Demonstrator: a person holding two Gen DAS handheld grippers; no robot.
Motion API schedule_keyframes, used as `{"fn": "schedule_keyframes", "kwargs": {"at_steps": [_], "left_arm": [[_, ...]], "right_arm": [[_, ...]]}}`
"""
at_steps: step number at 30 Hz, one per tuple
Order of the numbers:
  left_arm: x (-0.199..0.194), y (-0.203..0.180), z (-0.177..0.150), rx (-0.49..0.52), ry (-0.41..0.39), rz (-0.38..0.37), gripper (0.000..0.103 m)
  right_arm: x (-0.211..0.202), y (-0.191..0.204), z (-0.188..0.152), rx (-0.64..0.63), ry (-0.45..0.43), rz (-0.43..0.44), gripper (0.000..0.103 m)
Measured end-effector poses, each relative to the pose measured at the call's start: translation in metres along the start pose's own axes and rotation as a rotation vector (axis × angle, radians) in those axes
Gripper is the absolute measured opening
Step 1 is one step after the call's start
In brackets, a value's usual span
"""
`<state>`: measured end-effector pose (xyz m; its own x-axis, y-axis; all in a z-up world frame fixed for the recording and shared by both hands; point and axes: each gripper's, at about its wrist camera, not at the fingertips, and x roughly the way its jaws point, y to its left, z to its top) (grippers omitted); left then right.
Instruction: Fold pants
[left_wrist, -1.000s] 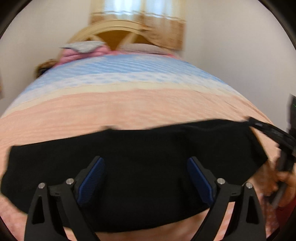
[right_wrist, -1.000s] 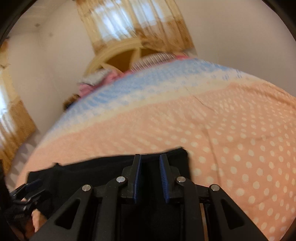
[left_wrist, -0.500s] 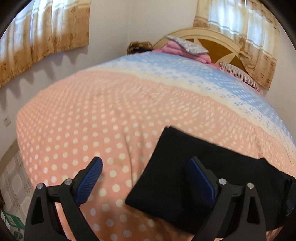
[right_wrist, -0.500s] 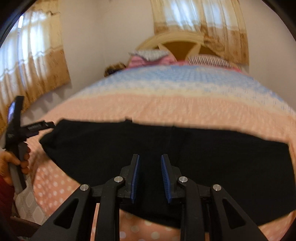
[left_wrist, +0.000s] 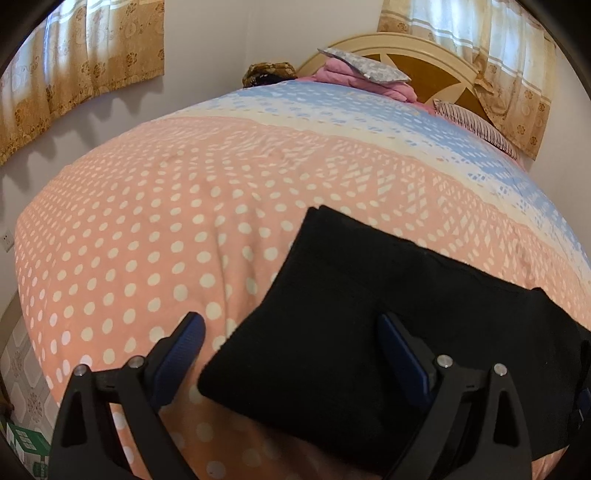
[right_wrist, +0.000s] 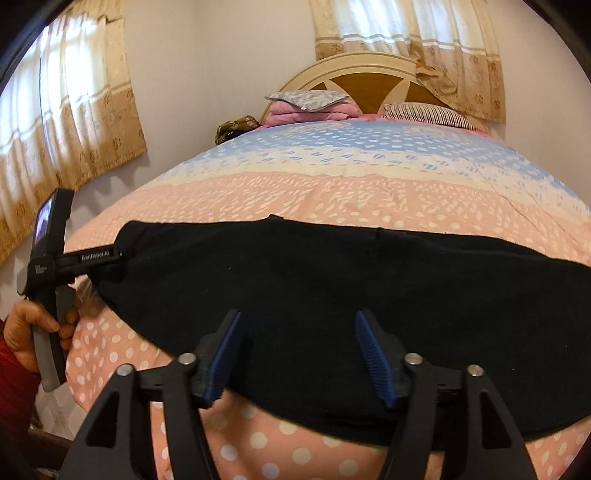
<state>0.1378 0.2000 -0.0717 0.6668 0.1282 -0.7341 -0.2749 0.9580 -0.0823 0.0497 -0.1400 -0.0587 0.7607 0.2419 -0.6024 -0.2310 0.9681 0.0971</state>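
- Black pants (right_wrist: 332, 288): lie flat as a long folded band across the near part of the bed (left_wrist: 147, 240), close to its near edge; one end reaches toward the bed's left side, where polka-dot cover stays bare beyond it.
- Right gripper (right_wrist: 299, 350): jaws have just been opening and stand spread above the cloth; no fabric is pinched between the blue pads.
- Left gripper (left_wrist: 291, 354): jaws spread wide, straddling the band's left end; one pad is over the bare cover, the other over the black cloth; nothing is held.
- Step in hand, as judged: re-grasping for the next fold. A sound grip likely takes both corners of one end, pads closing through all layers, so that the stack lifts together and its edges stay aligned.
- Hard to make out: the black fabric hides seams and layer edges, so the number of folds cannot be told.
- Cut off: the band's right end passes out of both views; its near edge sits behind the gripper frames.
- The left hand (right_wrist: 33, 328) shows only in part.
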Motion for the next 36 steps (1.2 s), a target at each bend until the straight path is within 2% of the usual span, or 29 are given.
{"fn": "schedule_keyframes", "kwargs": {"at_steps": [2,6,9,13,16,19,25,28,31,36], "left_arm": [[-0.002,-0.004,-0.002,0.020,-0.009,-0.015,0.080],[-0.001,-0.013,-0.002,0.053,-0.016,-0.018,0.073],[-0.003,-0.010,-0.001,0.049,-0.013,-0.029,0.063],[-0.012,-0.011,-0.003,0.061,-0.032,-0.006,0.052],[-0.017,-0.006,-0.005,0.024,-0.028,-0.071,0.032],[-0.022,-0.001,-0.006,-0.008,-0.037,-0.094,0.030],[-0.028,0.007,-0.007,-0.052,-0.037,-0.123,0.027],[-0.043,0.003,-0.004,-0.057,-0.064,-0.139,0.027],[-0.064,-0.012,0.004,-0.032,-0.108,-0.160,0.026],[-0.106,-0.060,0.011,0.094,-0.207,-0.222,0.026]], "right_arm": [[-0.001,0.004,-0.002,-0.013,0.001,-0.010,0.071],[-0.002,0.006,0.000,-0.018,0.007,-0.012,0.073],[-0.008,0.006,0.002,0.000,0.004,0.024,0.073],[-0.032,0.008,0.006,-0.001,-0.085,0.025,0.073],[-0.052,0.011,0.011,-0.030,-0.161,-0.009,0.073],[-0.060,0.007,0.011,-0.006,-0.179,-0.021,0.073],[-0.053,-0.015,0.006,0.102,-0.139,-0.011,0.073],[-0.053,-0.028,0.005,0.164,-0.139,-0.002,0.073],[-0.059,-0.041,0.004,0.208,-0.165,-0.022,0.073],[-0.074,-0.077,0.002,0.323,-0.200,-0.053,0.073]]}}
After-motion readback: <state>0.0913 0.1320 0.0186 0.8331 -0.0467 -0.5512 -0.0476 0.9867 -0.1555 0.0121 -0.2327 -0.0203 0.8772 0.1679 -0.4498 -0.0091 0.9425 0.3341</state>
